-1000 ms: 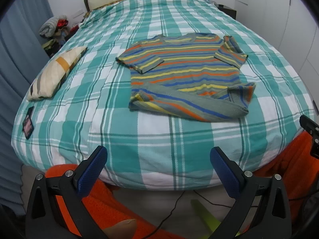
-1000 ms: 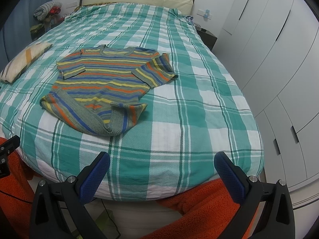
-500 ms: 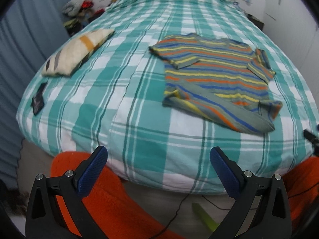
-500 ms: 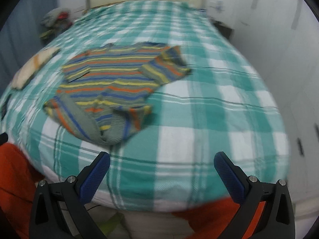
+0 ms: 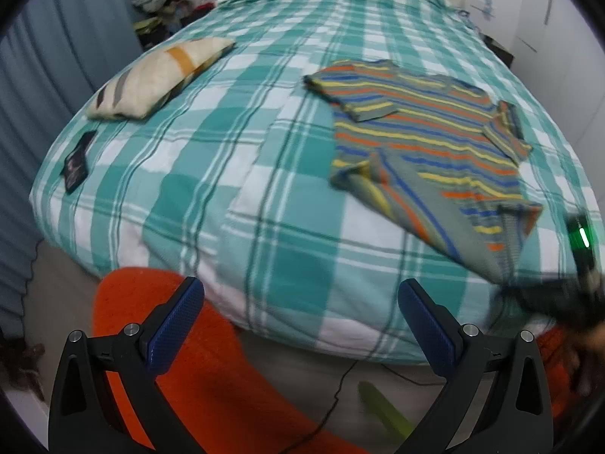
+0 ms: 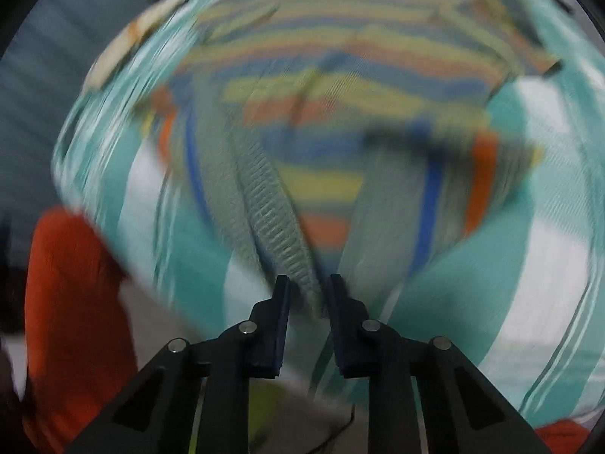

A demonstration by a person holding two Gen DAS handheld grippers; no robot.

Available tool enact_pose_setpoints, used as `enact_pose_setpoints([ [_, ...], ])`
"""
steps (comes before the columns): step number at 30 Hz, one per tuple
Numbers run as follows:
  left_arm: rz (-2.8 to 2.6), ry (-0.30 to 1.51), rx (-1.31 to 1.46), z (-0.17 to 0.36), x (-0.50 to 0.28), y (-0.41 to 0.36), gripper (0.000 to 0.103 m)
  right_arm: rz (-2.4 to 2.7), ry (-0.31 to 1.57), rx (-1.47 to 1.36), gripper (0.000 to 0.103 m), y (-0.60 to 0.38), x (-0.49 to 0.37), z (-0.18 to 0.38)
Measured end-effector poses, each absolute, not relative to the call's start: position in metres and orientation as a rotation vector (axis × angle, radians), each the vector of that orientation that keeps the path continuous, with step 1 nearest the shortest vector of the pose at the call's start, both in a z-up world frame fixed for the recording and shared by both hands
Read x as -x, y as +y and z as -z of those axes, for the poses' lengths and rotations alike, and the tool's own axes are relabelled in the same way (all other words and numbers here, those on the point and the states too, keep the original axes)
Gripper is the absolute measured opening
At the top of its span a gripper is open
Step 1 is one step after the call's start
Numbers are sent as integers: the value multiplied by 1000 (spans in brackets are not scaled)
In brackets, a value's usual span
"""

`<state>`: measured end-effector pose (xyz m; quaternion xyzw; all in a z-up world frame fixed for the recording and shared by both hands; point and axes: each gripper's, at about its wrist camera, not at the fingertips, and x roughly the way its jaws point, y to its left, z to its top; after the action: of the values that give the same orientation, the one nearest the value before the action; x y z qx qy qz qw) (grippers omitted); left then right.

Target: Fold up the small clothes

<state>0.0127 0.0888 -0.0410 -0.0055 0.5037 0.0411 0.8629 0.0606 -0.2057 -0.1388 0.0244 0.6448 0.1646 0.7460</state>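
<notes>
Compared with a moment earlier, the right gripper (image 6: 308, 297) is now almost closed around the near hem of the striped shirt (image 5: 427, 151) on the bed (image 5: 211, 196), so folding is judged begun, while the left gripper (image 5: 298, 325) is held spread.

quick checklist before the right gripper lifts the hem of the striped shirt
1. Right gripper at the grey ribbed hem of the striped knit shirt: ok.
2. Hem firmly pinched: cannot tell, the right wrist view is blurred and the jaws are narrowed with a gap.
3. Left gripper open and free: ok, but at the bed edge, away from the shirt.
4. Shirt flat: not ok, the bottom is bunched and folded over.
5. Cream striped pillow apart from the shirt: ok.
</notes>
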Motion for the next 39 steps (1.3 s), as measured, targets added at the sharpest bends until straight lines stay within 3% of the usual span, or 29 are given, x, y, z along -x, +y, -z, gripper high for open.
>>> enact_pose_setpoints([
  [4,-96,1088,53,54,-15,101,102,-454,1485,-21,24,-202,-13,131],
  [7,-84,1111,69,61,-20,97,102,-436,1357,10,56,-203,-17,98],
  [8,-73,1109,74,60,-20,95,102,-439,1282,-19,62,-204,-29,84],
  [10,-53,1093,75,55,-19,90,102,-447,1200,-67,65,-199,-56,76],
  [15,-56,1057,49,46,-12,91,102,-475,1207,-82,65,-161,-140,115],
  [17,-74,1056,60,47,-7,101,102,-464,1287,-137,55,-152,-154,144],
  [20,-106,1058,86,52,-3,118,102,-718,1322,-135,47,-120,-116,135],
  [25,-97,1113,147,76,-18,132,102,-1000,1441,74,48,-86,-11,127],
  [28,-45,1129,170,84,-37,127,102,-956,1448,38,49,-105,13,120],
  [32,80,1154,145,86,-69,88,102,-525,1268,-36,50,-174,-13,88],
  [39,172,1121,-176,101,-63,2,102,-33,1024,-42,50,-230,-82,62],
])
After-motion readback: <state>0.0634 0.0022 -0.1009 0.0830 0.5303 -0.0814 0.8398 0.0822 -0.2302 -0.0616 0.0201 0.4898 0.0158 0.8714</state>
